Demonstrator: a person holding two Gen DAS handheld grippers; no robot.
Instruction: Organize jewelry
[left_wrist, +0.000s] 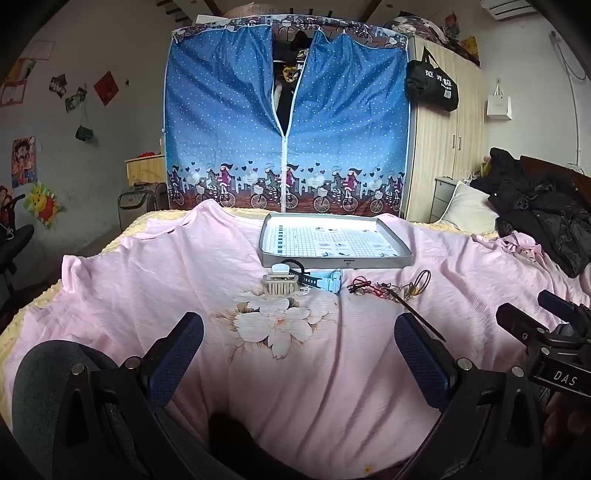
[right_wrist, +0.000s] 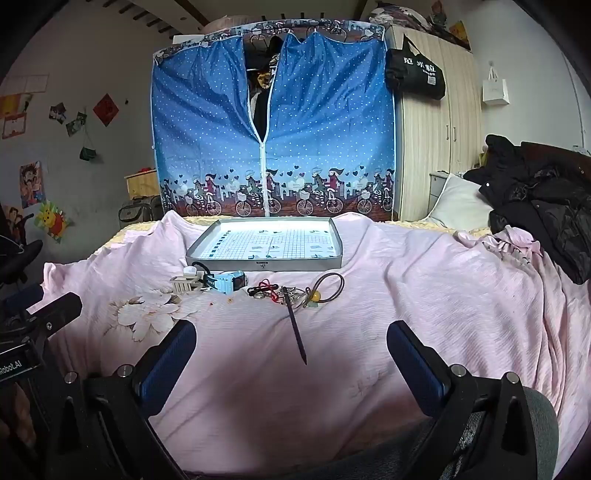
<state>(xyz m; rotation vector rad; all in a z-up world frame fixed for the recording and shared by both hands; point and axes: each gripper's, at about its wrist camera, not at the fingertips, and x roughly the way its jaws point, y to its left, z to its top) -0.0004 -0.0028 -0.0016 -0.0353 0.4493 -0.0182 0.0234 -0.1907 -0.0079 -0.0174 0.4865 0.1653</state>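
Bed covered with pink sheet (right_wrist: 424, 295), large flower print toward the left side.

Grey shallow tray (right_wrist: 207, 242) on the sheet at far centre, grid-printed paper lining the bottom, nothing else visible inside.

Jewelry laid out in a loose row on the sheet just in front of the tray's near wall:
- beige hair claw clip (right_wrist: 183, 285), leftmost; white clip just behind it.
- light-blue watch (right_wrist: 232, 282) right of the claw clip, dark strap touching both.
- black and red cord tangle (right_wrist: 263, 289), centre.
- small metal pieces (right_wrist: 295, 295) just right of the cords; too small to identify.
- brown hair tie with yellow bead (right_wrist: 327, 290), rightmost, looped.
- dark hair stick (right_wrist: 296, 326), one end in the pile, tip pointing toward the camera, lying flat on the sheet.

Left gripper (left_wrist: 299, 354): fingers spread wide, nothing between them, low over the flower print, short of the claw clip (left_wrist: 279, 285) and watch (left_wrist: 325, 281). Hair stick (left_wrist: 417, 314) just beyond the right finger in the left wrist view.

Right gripper (right_wrist: 291, 358): fingers spread wide, nothing between them, over bare sheet. Hair stick tip roughly on the midline, between the fingertips in the view; no contact seen.

Both grippers side by side, well short of the tray (left_wrist: 404, 258). Black coats (right_wrist: 539, 206) heaped at right edge of bed.
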